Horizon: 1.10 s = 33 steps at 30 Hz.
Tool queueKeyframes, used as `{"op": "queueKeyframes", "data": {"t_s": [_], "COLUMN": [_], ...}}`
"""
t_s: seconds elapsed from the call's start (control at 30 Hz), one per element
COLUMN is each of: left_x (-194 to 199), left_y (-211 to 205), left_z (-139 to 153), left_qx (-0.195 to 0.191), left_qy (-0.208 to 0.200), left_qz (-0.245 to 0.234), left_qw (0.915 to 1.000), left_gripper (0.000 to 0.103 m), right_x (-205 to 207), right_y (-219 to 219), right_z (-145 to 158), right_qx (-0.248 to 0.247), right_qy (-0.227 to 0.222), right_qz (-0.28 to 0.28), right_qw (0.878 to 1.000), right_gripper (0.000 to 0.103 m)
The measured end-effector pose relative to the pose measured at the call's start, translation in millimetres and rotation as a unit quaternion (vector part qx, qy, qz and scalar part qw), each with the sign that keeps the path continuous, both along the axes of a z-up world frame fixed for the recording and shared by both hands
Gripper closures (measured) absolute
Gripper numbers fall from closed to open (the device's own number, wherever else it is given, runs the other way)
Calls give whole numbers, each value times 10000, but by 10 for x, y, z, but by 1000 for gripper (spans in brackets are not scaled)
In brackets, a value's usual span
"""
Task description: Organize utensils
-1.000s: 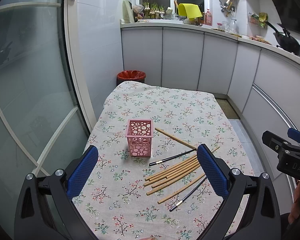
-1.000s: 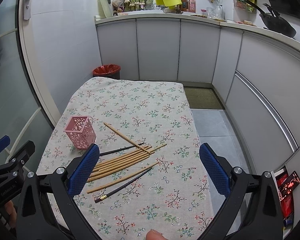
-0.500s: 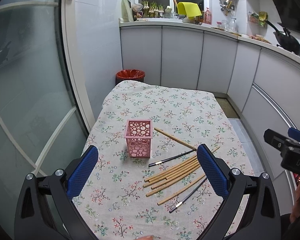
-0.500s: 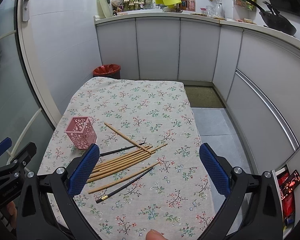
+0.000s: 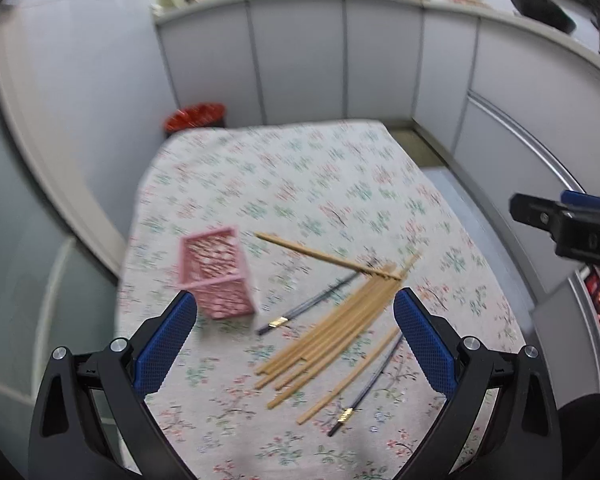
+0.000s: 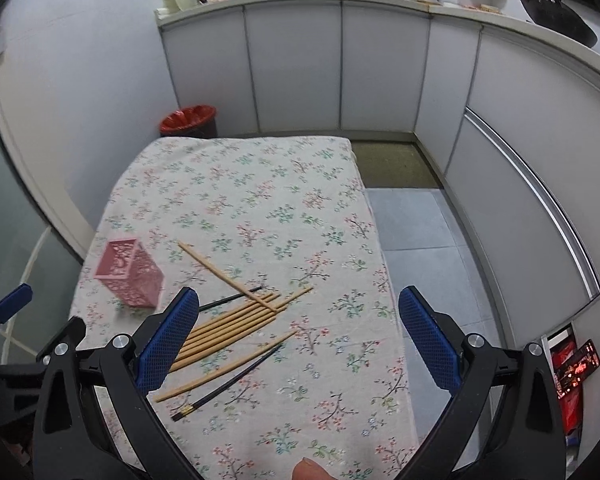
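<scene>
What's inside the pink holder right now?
Nothing sticks out of the pink holder; all chopsticks lie on the tablecloth. Its bottom is hidden by its walls and blur.

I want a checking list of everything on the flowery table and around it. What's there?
Surface: table covered by a floral cloth, flat.
Job's things: pink holder upright near the left edge, looks empty; wooden chopsticks lie loosely bundled beside it, one wooden stick crossing them; two dark chopsticks among them.
Clutter: nothing seen on the cloth.
Grippers: left claw open, holding nothing; right claw open, holding nothing.
Cables: nothing seen.
Surroundings: red bin past the table's far end, white cabinets, a pan on the counter.
</scene>
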<state>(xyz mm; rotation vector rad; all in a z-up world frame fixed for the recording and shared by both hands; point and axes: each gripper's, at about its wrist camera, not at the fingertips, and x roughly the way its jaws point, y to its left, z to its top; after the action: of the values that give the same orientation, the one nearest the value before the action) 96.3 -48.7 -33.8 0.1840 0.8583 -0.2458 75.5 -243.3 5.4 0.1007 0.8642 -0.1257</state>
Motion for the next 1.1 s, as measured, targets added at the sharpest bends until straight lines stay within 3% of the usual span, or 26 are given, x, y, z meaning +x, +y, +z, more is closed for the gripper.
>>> {"op": "queueKeyframes", "data": {"t_s": [0.3,0.37,0.53,0.63,0.9,0.93,0.97,1.1], "left_x": [615,800,1162,1323,1517,1524,1528,1530], "left_y": [-313,-362,-535,-626,-794,-808,-815,-780], "left_z": [-807,-990,-1371,-1558,-1750,-1751,-1754,-1744], "left_qx": [19,-53,39,144,122,124,144,33], "left_qy": [1195,1450,1816,1890,1887,1859,1846,1978], "left_qz": [-420,-478,-632,-660,-870,-866,-844,-739], "left_qw": [9919,9883,9813,9796,9781,9787,9791,9775], "left_gripper": [43,55,67,71,73,84,88,93], "right_x": [343,394,570,649,713,719,723,722], "right_y": [-387,-436,-519,-569,-675,-677,-672,-635], "right_z": [-724,-786,-929,-1066,-1337,-1355,-1365,-1382], "right_qx": [452,470,500,591,902,899,898,963], "right_qy": [1138,1238,1389,1586,1962,1984,1998,2037], "right_qz": [-219,-278,-297,-295,-299,-316,-312,-248], "right_qw": [9922,9908,9886,9851,9759,9755,9752,9740], "right_gripper": [7,7,10,16,19,19,19,19]}}
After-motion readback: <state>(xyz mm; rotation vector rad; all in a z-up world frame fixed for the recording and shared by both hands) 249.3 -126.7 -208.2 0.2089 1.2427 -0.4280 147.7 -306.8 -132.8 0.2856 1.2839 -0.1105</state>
